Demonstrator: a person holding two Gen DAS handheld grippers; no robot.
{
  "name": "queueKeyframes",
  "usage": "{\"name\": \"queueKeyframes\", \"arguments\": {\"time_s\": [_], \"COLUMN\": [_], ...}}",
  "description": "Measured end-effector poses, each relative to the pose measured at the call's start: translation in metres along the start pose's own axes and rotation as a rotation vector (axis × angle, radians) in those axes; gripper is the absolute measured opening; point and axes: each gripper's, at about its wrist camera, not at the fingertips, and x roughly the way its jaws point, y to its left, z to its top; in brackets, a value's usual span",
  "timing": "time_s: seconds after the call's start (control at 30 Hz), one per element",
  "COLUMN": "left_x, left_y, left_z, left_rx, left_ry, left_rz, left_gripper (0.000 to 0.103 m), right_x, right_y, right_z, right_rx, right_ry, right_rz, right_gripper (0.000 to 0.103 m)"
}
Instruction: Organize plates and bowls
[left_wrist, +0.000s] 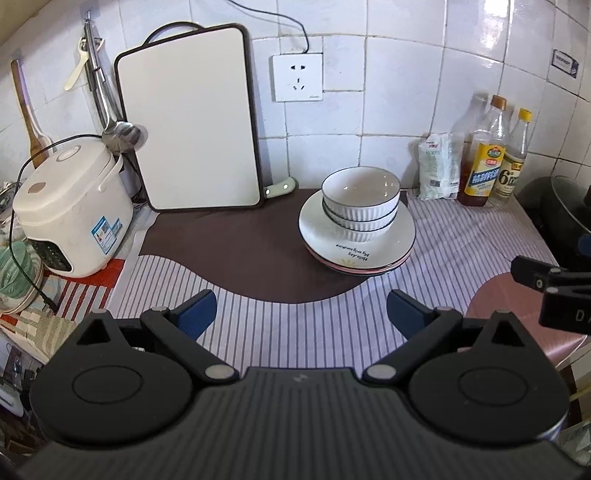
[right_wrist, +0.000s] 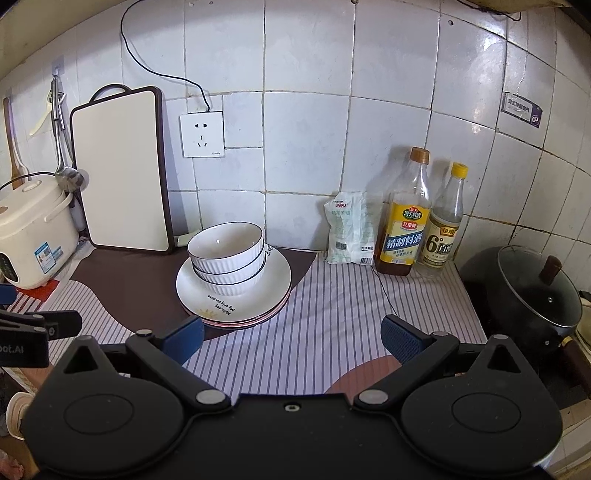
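Item 1: three white ribbed ceramic bowls with dark rims (left_wrist: 360, 201), nested one inside another. They sit on Item 2, a stack of round shallow plates (left_wrist: 391, 251), the top one white with a line of script, a pink one and a darker one showing at the edge below. Bowls on plates, small on large, reads as a finished, compact pile, likely built so for stability and to save room.

Location: on the striped and brown cloth-covered surface (left_wrist: 295, 332), toward the tiled wall. A white rectangular cutting board with a dark frame (left_wrist: 192, 122) leans upright against the wall at 10 o'clock of the stack; a white rice cooker (left_wrist: 70, 210) stands further out at 9 o'clock. A white packet (left_wrist: 441, 166) and two labelled glass bottles (left_wrist: 495, 162) stand at 2 o'clock, backed to the wall, apparently to keep the working area free.

Left claw (left_wrist: 301, 314): released, blue pads wide apart, empty. The stack lies at 1 o'clock of it, apart.

Right claw (right_wrist: 291, 339): released, empty. The stack lies at 11 o'clock of it, near its left pad, not touching. A black lidded pot (right_wrist: 532, 291) sits at 3 o'clock.
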Motion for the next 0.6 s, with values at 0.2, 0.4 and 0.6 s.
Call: {"name": "queueKeyframes", "arguments": {"time_s": [0.2, 0.4, 0.6], "left_x": [0.006, 0.010, 0.013], "left_y": [0.005, 0.010, 0.011], "left_z": [0.001, 0.003, 0.004], "left_rx": [-0.013, -0.021, -0.023], "left_ry": [0.014, 0.016, 0.020], "left_rz": [-0.009, -0.009, -0.009], "left_gripper": [0.100, 0.100, 0.100], "right_x": [0.005, 0.009, 0.013], "right_y": [0.002, 0.005, 0.007], "right_z": [-0.001, 0.000, 0.003], "right_rx": [-0.002, -0.008, -0.003], "right_ry": [0.014, 0.020, 0.031], "right_rz": [0.002, -0.002, -0.005], "right_gripper": [0.103, 0.103, 0.103]}}
